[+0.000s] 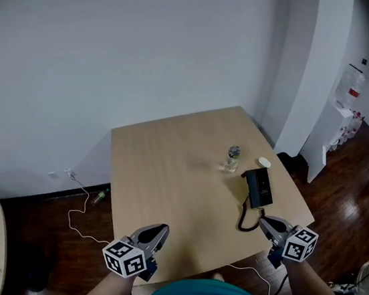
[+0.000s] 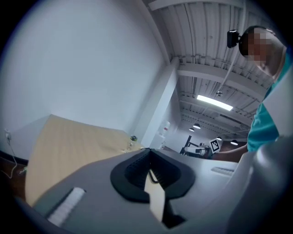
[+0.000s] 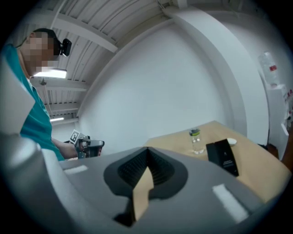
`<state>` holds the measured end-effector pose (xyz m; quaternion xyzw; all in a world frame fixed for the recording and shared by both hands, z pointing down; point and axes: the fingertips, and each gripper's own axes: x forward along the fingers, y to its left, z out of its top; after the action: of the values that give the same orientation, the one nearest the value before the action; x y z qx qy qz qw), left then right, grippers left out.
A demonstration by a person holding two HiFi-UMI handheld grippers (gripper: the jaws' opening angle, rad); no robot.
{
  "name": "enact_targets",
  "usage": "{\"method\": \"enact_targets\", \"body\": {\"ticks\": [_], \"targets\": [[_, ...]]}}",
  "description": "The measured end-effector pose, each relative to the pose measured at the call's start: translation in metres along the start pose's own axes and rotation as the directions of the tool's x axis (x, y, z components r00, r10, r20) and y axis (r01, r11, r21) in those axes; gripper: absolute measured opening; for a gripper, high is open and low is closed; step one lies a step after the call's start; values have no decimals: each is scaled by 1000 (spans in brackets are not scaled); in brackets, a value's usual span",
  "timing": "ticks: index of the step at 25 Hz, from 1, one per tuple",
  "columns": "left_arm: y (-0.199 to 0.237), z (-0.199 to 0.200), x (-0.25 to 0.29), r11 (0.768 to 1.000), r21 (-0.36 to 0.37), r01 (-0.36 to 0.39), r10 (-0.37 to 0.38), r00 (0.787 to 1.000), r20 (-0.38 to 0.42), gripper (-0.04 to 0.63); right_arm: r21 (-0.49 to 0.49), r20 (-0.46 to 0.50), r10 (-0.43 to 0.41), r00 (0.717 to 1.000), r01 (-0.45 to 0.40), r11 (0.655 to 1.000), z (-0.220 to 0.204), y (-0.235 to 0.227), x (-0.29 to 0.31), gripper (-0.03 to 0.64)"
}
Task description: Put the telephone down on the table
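Looking at where things stood, we'd say the job was pretty much done. The telephone [image 1: 258,187] lay flat on the counter [image 1: 168,179], out around 4 o'clock from the middle, with its cord [image 1: 246,222] curling off toward 7 o'clock from it. Nothing had hold of it.

Our left gripper [image 1: 159,233] sat over the counter's near edge at about 7 o'clock, fingers pressed together with nothing between them. The right gripper [image 1: 264,222] was at about 5 o'clock, fingers likewise closed on nothing. It was close beside the cord, though we couldn't tell if it touched.

A small water bottle [image 1: 232,159] stood at 11 o'clock from the phone, and a little white thing [image 1: 264,162] at 12; no idea what that one was.

Our guess was that nothing was left except maybe backing the hands off.
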<state>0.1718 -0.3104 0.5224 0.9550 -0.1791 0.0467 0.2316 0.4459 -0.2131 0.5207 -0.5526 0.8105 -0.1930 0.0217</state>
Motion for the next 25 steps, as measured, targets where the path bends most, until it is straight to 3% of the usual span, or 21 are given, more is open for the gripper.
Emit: {"method": "enact_targets", "body": {"ticks": [8,16,25], "targets": [[-10,-1,-92,991,-10,-137,137,988,72,3,-92,-31,160,987,-162,982,0,73,23,0],[-47,-27,-145,971,-55,-231,235,968,91,3,-77,-55,292,955,-296,952,-18,111,35,0],[-9,-14,-241,978,-24,-209,210,965,157,3,-111,-83,301,950,-309,945,-36,206,76,0]]}}
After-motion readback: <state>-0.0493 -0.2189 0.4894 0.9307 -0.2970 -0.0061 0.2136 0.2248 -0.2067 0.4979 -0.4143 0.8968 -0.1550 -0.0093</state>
